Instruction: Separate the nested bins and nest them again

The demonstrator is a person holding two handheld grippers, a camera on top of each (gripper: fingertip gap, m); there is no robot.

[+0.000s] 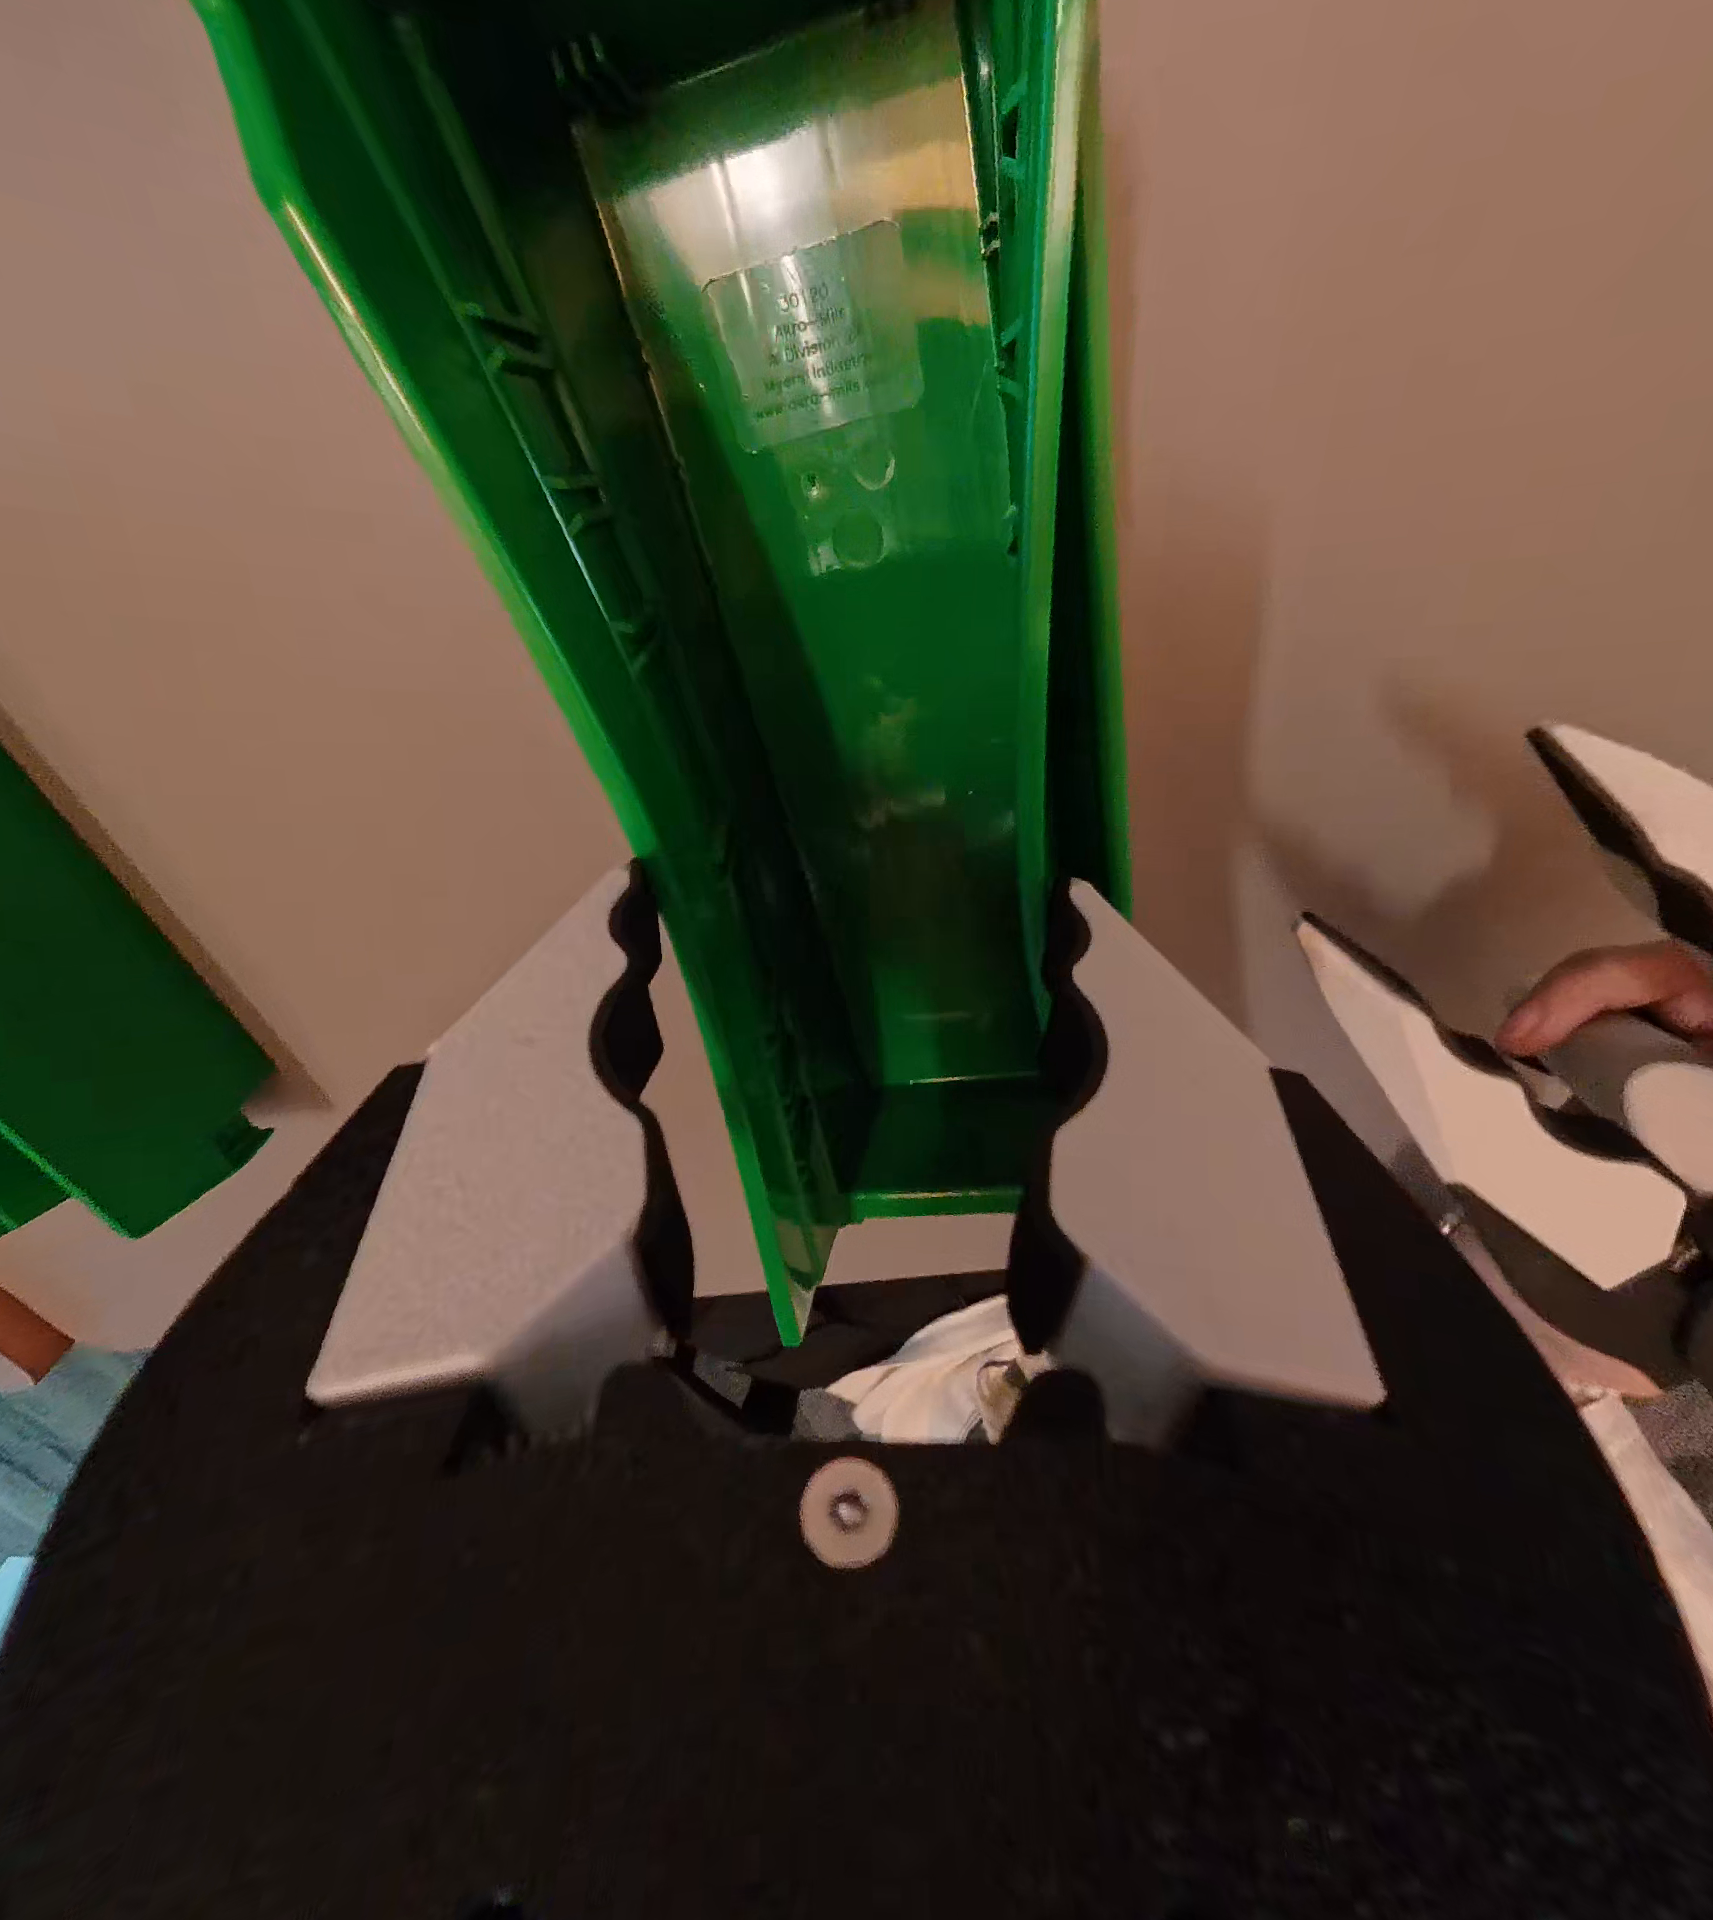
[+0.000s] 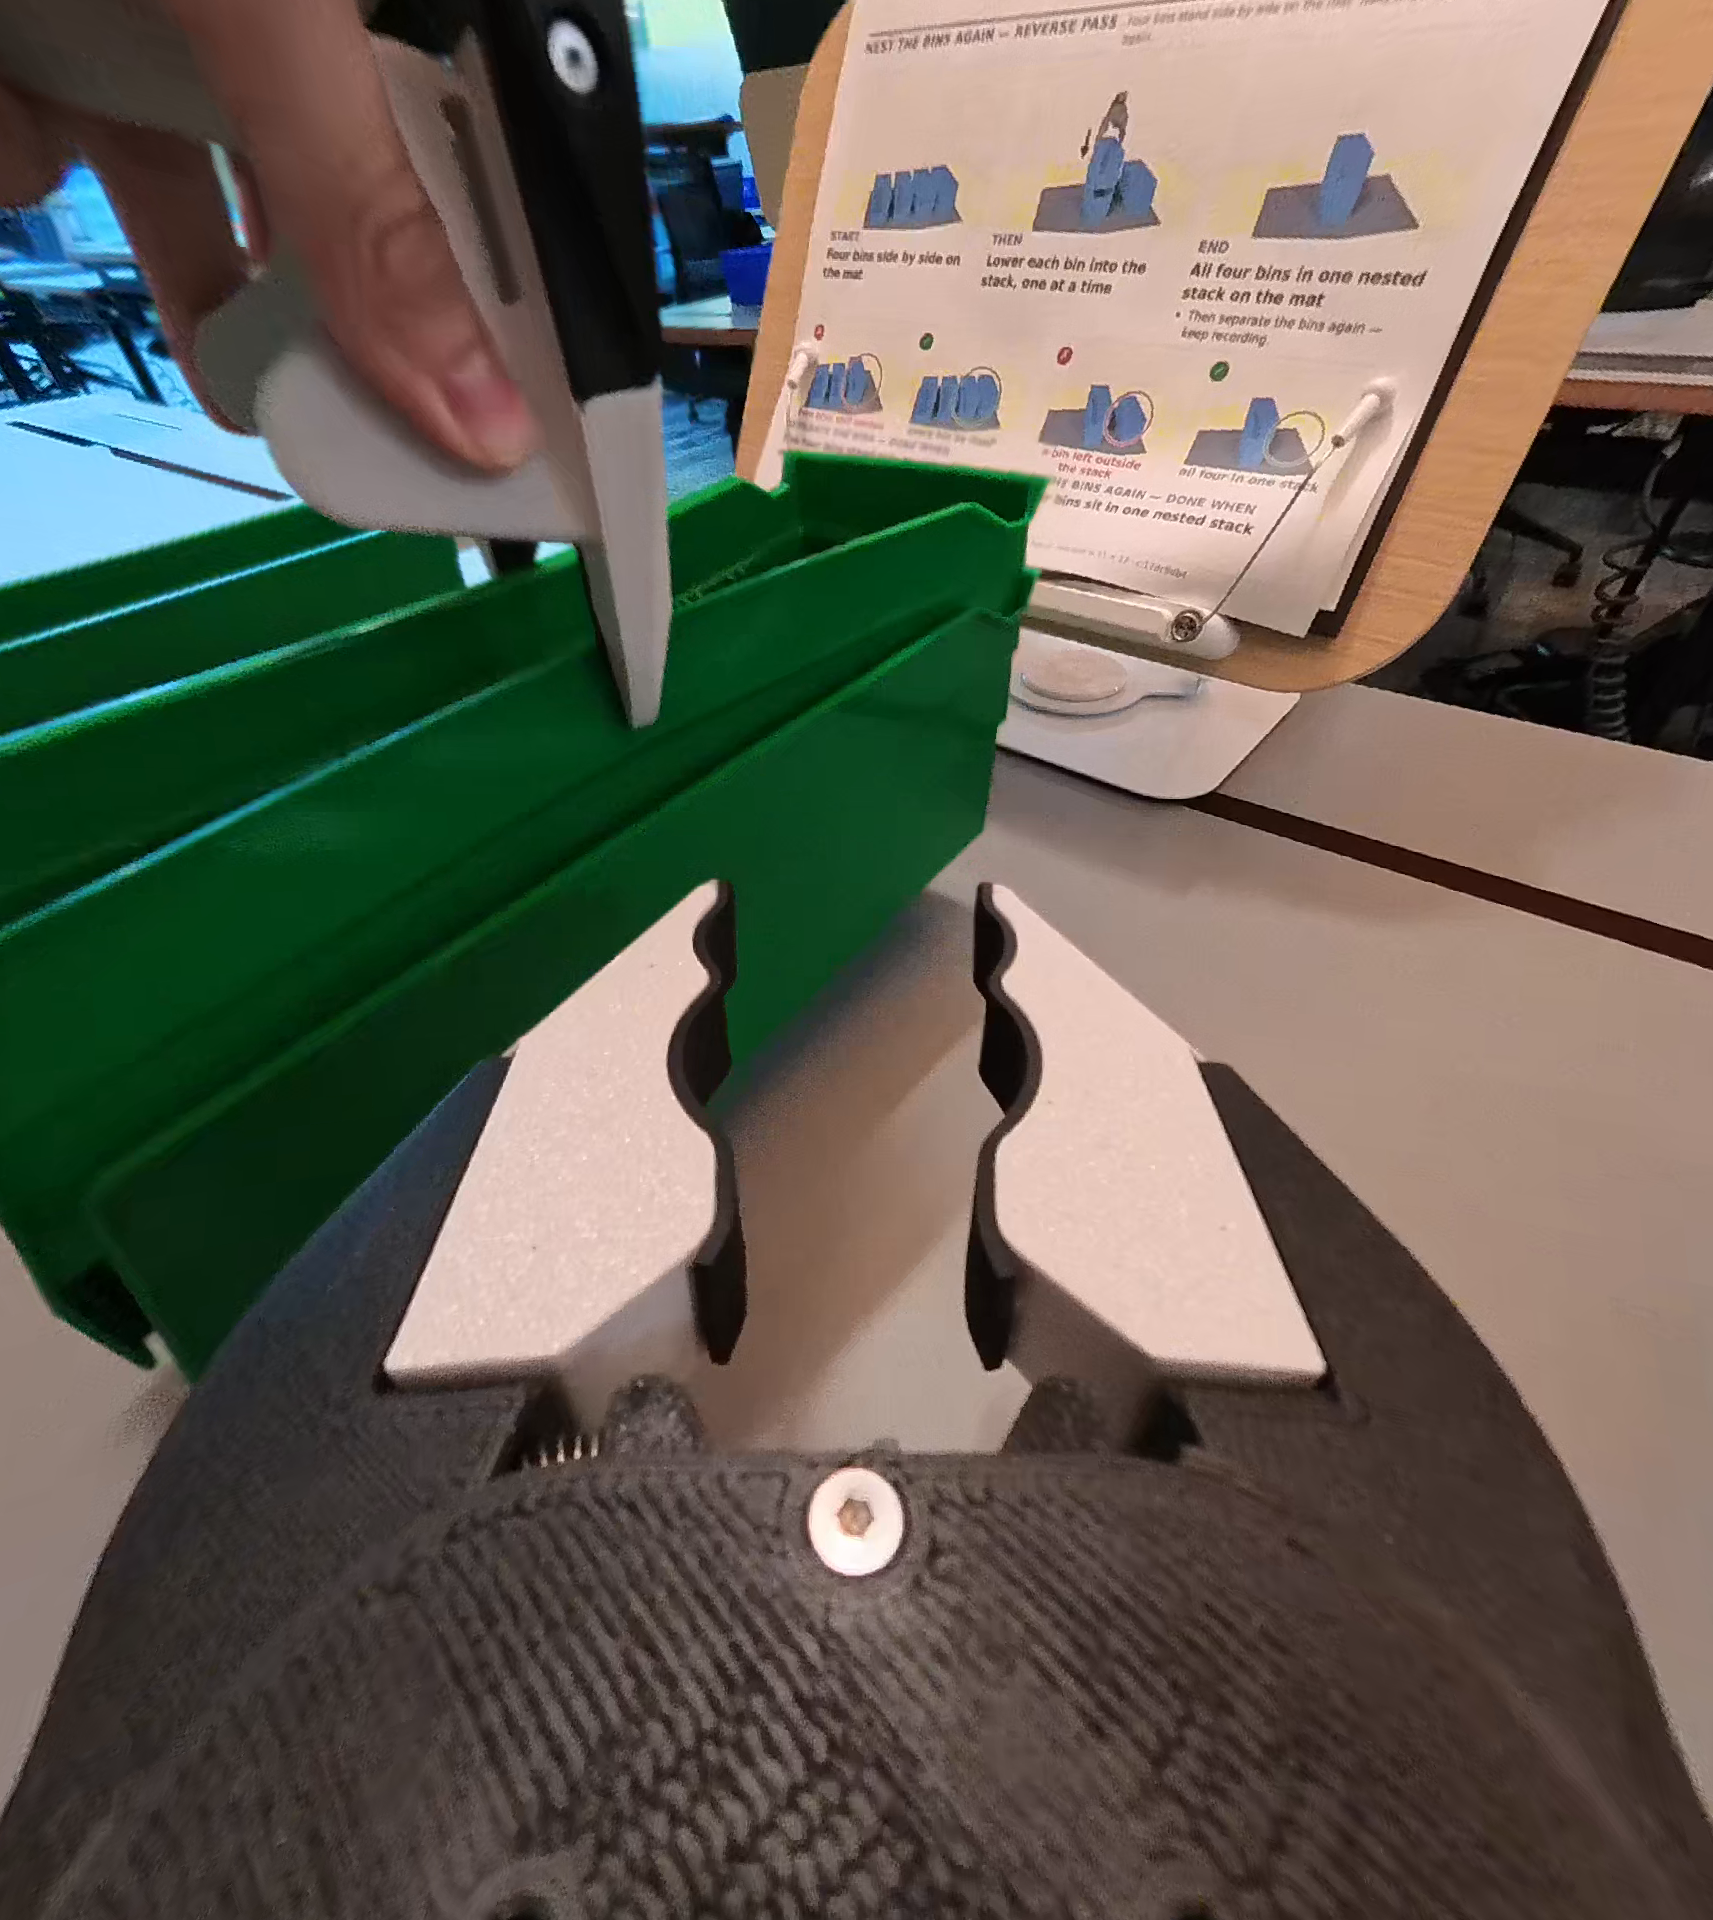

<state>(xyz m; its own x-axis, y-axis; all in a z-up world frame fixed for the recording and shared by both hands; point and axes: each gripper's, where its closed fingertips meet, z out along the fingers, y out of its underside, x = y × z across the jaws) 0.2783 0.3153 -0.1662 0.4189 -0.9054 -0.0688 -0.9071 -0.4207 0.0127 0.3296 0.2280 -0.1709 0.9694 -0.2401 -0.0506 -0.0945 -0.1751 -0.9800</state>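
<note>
Several long green bins sit nested on the grey table, their rims stepped one above another. In the left wrist view I look down into the top bin, which has a clear label on its floor. My left gripper straddles its near end with a finger against each side wall, shut on it. The left gripper also shows in the right wrist view, pointing down onto the rim. My right gripper is open and empty, low over the table beside the stack's right wall. It also shows in the left wrist view.
Another green bin lies at the left. A wooden board with an illustrated instruction sheet stands on a white base behind the bins. A dark stripe crosses the table to the right. A hand holds the left gripper.
</note>
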